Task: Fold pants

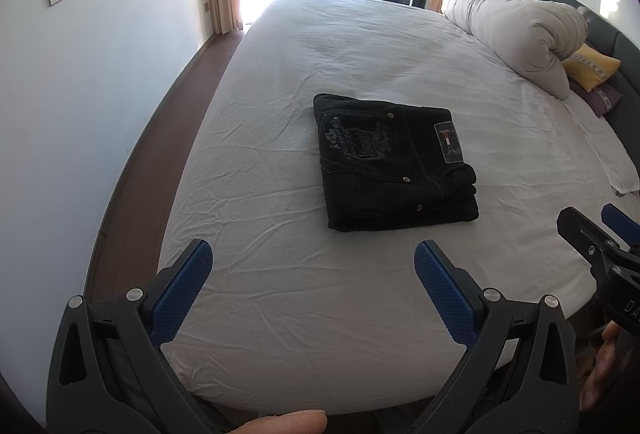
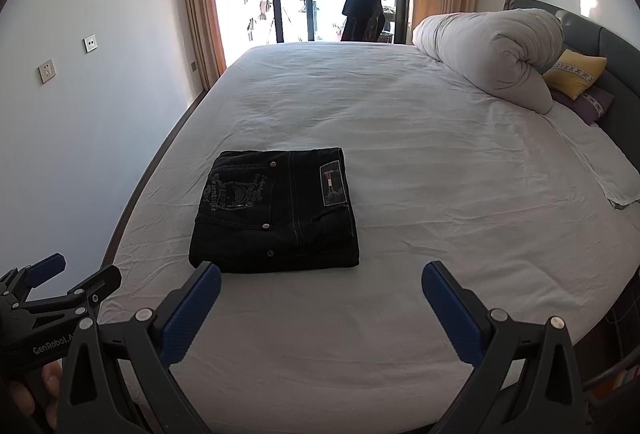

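Note:
Black denim pants (image 1: 394,163) lie folded into a compact rectangle on the white bed sheet (image 1: 304,298), back pocket embroidery and a red-white label facing up. The right wrist view shows the same pants (image 2: 276,209) left of centre. My left gripper (image 1: 312,258) hovers open over the near part of the bed, short of the pants, with nothing between its blue pads. My right gripper (image 2: 320,278) is open too, its left fingertip just in front of the pants' near edge, holding nothing. Each gripper appears at the edge of the other's view: right gripper (image 1: 592,230), left gripper (image 2: 76,274).
A rolled white duvet (image 2: 492,53) lies at the bed's far right, with a yellow pillow (image 2: 576,71) and a purple one against the grey headboard (image 2: 600,37). A white wall (image 1: 80,93) and strip of wooden floor run along the left. Balcony doors with curtains stand behind the bed.

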A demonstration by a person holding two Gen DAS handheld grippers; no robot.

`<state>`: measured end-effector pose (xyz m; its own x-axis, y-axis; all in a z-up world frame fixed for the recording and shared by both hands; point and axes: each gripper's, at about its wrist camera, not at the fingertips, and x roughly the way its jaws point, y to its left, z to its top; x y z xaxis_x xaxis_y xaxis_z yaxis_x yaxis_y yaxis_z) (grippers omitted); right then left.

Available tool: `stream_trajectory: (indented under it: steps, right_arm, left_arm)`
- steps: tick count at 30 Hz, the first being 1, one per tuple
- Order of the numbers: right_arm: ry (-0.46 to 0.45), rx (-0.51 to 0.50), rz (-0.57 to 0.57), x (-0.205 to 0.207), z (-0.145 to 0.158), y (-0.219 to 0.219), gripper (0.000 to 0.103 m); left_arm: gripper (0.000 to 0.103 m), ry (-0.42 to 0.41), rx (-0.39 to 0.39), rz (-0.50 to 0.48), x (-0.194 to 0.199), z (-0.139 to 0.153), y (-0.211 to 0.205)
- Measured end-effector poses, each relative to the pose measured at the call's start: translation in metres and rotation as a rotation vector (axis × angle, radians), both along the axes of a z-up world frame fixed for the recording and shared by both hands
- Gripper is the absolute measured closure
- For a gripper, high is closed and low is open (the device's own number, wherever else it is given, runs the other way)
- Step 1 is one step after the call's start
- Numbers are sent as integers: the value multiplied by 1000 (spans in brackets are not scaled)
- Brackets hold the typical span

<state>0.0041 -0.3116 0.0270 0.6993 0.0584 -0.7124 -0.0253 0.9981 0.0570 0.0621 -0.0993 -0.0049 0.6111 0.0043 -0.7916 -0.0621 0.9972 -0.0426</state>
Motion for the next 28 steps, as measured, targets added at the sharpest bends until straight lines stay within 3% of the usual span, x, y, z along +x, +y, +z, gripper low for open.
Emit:
stream_trajectory:
  steps: [22, 28]
  right_arm:
    - [7, 2, 2, -3, -6, 5, 0]
    - [12, 7, 3, -3, -9, 4, 0]
  left_arm:
    - [0, 9, -4, 1, -1, -4, -7]
    - [0, -23, 25, -14, -4, 0, -10]
